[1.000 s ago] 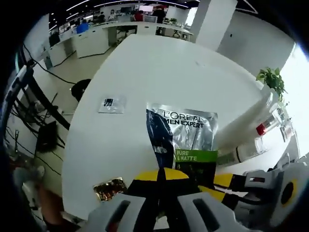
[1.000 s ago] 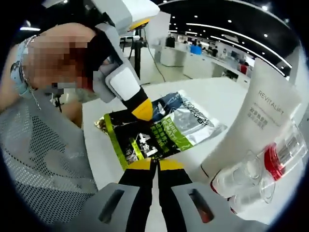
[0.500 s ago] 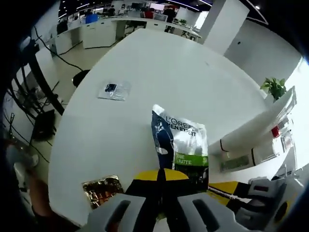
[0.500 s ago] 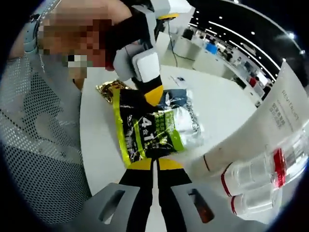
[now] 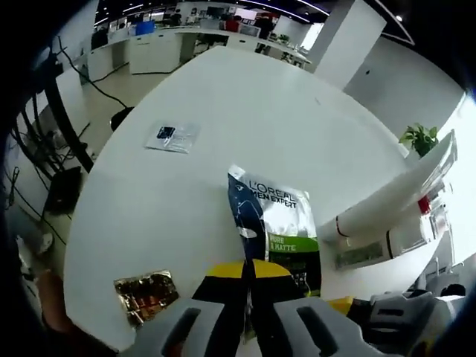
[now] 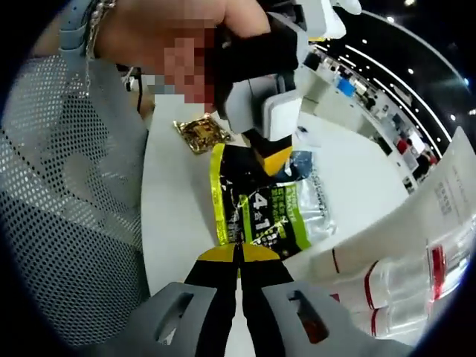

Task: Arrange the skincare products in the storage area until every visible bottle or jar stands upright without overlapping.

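A silver, blue and green L'Oreal Men Expert sachet [image 5: 277,227] is held just over the white table [image 5: 223,104]. My left gripper [image 5: 247,272] is shut on its near edge. In the right gripper view the same sachet [image 6: 262,212] shows its black and green side, and my right gripper [image 6: 238,255] is shut on its lower edge. The left gripper [image 6: 270,160] pinches the opposite edge from above. A white Revitalift tube [image 6: 420,212] lies to the right, beside clear bottles with red bands [image 6: 401,277]. The tube [image 5: 387,202] also lies at the right of the left gripper view.
A gold sachet [image 5: 143,294] lies near the table's front edge, left of my left gripper. A small clear sachet with a dark label [image 5: 170,137] lies farther out. A person in a grey mesh shirt [image 6: 71,223] stands close on the left. A potted plant [image 5: 420,137] stands at the far right.
Both views have shifted with the hands. The sachet stays held by both grippers and now stands more end-on in the right gripper view. The gold sachet has drifted left in the left gripper view.
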The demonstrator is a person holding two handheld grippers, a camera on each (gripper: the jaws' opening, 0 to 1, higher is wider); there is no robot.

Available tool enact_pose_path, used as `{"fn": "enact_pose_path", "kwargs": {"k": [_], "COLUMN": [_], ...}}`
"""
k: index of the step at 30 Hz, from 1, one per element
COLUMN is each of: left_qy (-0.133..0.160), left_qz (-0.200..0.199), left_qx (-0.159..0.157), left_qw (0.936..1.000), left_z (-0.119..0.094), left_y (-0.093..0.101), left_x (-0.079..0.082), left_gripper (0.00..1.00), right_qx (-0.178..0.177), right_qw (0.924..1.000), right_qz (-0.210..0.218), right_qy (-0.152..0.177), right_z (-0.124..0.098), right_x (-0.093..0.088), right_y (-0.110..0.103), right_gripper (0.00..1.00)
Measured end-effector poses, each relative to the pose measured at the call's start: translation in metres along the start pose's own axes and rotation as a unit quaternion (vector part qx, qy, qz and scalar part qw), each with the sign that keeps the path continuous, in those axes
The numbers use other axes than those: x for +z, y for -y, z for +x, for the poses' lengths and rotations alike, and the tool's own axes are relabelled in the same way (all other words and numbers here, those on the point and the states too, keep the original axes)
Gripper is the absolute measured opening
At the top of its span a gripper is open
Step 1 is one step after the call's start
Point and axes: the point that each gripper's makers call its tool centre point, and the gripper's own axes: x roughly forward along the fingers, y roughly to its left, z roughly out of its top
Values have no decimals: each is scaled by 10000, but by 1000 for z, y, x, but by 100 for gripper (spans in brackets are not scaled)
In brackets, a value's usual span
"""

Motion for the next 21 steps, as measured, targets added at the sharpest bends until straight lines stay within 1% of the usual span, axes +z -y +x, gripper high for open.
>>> {"fn": "enact_pose_path", "kwargs": {"k": [2,4,8,12,16,18,20,21], "left_qy": [22,11,98,201,437,597,646,562], "left_qz": [143,198,651,825,711,506,463,497], "left_qx": [-23,0,235,371,597,689,599,330], "left_qw": [9999,9998,9976,9957,9947,9946,9950,9966], "left_z": [2,3,6,6,-3,-9,-13,-14], "left_y": [3,5,2,-2,-18,-25,-25,-17], "left_x": [0,-2,-2,3,15,21,25,24], "left_gripper": [1,1,2,6,7,7,5,2], "right_qx": [-52,-81,-51,-74,-92,-70,-59,-62], "right_qw": [10000,9997,9997,9998,9999,9999,9999,9998], "right_qz": [-57,-173,-205,-150,-46,73,141,159], "right_qy": [-60,-133,-130,-85,-76,-70,-65,-64], "right_z": [1,2,1,2,2,2,2,2], "right_x": [-3,-7,-6,-6,-7,-7,-8,-8], "right_y": [1,2,2,5,8,8,8,8], "right_gripper": [0,0,0,0,0,0,0,0]}}
